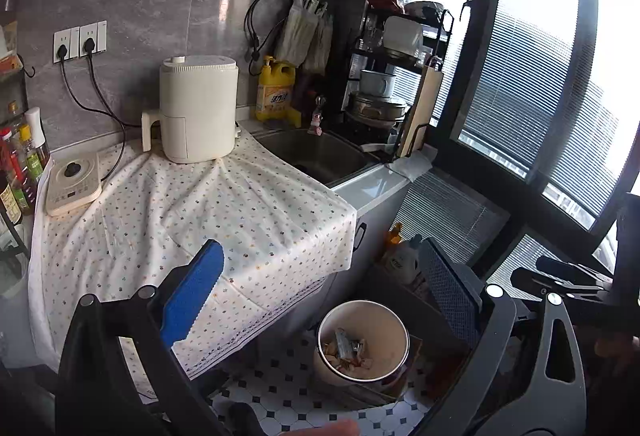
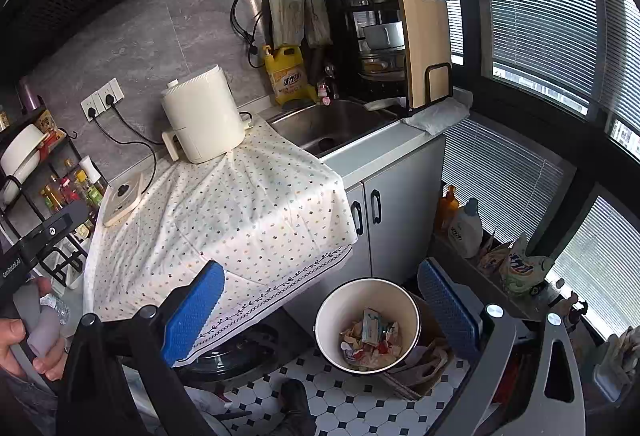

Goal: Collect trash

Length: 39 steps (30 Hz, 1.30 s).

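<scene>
A white trash bin (image 1: 380, 316) (image 2: 336, 310) stands on the tiled floor below the counter's edge. Crumpled wrappers and paper (image 1: 346, 352) (image 2: 372, 338) lie in its bottom. My left gripper (image 1: 324, 284) is open and empty, its blue pads (image 1: 192, 296) spread wide, high above the bin. My right gripper (image 2: 320, 304) is open and empty too, also above the bin. The spotted cloth (image 1: 200, 212) (image 2: 240, 204) on the counter carries no loose trash that I can see.
A white air fryer (image 1: 198, 112) (image 2: 204, 114) and a small scale (image 1: 72, 184) stand on the counter. The sink (image 1: 320, 152) (image 2: 332, 124) and a dish rack lie behind. Bottles (image 2: 466, 222) stand beside the cabinet, and bags lie by the bin.
</scene>
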{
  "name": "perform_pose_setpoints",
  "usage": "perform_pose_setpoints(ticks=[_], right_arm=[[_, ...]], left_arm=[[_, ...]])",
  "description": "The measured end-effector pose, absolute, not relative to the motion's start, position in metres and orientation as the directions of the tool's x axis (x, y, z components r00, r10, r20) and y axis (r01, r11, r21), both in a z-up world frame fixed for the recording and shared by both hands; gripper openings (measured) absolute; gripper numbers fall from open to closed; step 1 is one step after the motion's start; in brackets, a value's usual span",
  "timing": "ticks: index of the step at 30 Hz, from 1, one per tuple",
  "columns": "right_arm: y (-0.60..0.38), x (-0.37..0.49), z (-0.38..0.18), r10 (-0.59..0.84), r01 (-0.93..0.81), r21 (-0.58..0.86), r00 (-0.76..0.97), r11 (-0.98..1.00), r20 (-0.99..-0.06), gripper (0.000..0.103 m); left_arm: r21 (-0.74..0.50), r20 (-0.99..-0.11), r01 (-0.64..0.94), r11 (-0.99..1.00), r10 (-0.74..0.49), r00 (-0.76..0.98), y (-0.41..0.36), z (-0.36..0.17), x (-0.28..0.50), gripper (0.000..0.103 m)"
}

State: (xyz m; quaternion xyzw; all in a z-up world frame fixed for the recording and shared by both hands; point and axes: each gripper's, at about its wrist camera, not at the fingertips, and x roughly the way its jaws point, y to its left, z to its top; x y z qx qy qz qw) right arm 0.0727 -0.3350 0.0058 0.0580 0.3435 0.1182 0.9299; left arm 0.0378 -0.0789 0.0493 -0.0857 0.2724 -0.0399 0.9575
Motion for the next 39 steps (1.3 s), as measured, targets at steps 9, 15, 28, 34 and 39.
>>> perform_pose_setpoints(ticks=[9,15,28,34,39], right_arm=[[-0.347,0.035,0.017,0.314,-0.242,0.2,0.743,0.95,-0.591,0.095],[-0.347,0.018,0.018,0.342,-0.266,0.215,0.734,0.94,-0.587,0.095],[-0.334,-0.002,0.007,0.382,-0.322,0.21,0.717,0.923,-0.582,0.095],[-0.327,-0.003,0.008,0.386,-0.332,0.202,0.717,0.921,-0.58,0.095],[-0.323,-0.006,0.008,0.387,-0.339,0.195,0.721,0.921,-0.574,0.095]], left_arm=[[-0.173,-0.504,-0.017,0.985,-0.073,0.861,-0.096,0.056,-0.01,0.097],[-0.163,-0.511,-0.048,0.985,-0.042,0.859,-0.098,0.054,-0.035,0.097],[-0.175,-0.517,-0.1,0.98,-0.005,0.856,-0.089,0.045,-0.067,0.097],[-0.179,-0.511,-0.111,0.978,0.004,0.86,-0.083,0.044,-0.07,0.097],[-0.177,-0.511,-0.111,0.978,0.005,0.859,-0.08,0.043,-0.069,0.097]])
